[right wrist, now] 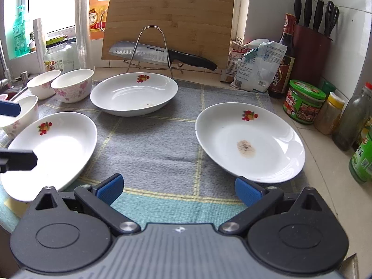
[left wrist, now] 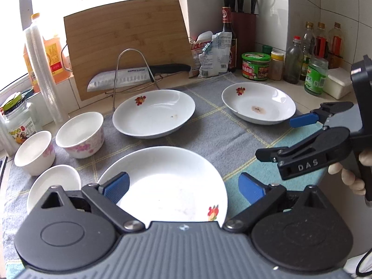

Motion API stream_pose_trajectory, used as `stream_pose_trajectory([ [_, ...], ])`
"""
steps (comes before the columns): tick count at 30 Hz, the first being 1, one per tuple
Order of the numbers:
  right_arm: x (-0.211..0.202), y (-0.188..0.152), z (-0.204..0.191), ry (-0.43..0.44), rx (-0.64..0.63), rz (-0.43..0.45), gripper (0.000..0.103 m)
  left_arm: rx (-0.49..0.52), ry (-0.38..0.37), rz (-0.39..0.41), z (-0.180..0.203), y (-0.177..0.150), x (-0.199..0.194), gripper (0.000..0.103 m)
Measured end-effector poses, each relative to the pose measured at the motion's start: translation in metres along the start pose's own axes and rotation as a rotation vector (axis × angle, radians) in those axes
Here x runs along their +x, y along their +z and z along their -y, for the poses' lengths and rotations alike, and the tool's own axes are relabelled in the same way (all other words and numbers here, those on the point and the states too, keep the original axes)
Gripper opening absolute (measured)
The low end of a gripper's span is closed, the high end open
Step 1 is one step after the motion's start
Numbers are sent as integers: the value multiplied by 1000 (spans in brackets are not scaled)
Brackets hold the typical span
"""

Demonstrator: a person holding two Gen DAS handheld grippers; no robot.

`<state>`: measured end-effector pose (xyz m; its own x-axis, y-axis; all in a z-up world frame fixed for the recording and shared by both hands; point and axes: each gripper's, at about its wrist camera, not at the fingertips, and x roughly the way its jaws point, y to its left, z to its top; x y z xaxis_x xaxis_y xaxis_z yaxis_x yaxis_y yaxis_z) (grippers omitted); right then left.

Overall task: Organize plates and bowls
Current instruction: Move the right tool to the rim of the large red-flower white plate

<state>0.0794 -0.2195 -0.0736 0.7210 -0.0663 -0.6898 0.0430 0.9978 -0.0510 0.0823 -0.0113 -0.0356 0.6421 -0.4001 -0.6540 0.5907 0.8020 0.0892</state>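
**Three plates and three bowls spread on the counter cloth**

A grey checked cloth covers the counter. On it lie three white plates: the near-left plate, the far plate before the cutting board, and the stained right plate. Three floral bowls cluster at the left edge. The left tongs hover spread wide over the near-left plate, gripping nothing. The right tongs gape wide above bare cloth, just beside the stained plate.
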Motion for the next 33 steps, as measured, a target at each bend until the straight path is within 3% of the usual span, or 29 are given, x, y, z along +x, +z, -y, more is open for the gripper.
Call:
stream_pose_trajectory([
  [9,-14,6,-47,-13,-2,-18,103,-30,-30,-52,-43,-48,-24,99],
  [18,-7,18,-78,93,-15,-80,103,-61,9,-139,-59,-89,-12,99],
  [23,13,22,-89,172,-55,-155,103,-94,5,-156,-57,-96,-1,99],
  [33,63,40,-84,353,-133,-242,103,-60,1,-155,-51,-81,19,100],
])
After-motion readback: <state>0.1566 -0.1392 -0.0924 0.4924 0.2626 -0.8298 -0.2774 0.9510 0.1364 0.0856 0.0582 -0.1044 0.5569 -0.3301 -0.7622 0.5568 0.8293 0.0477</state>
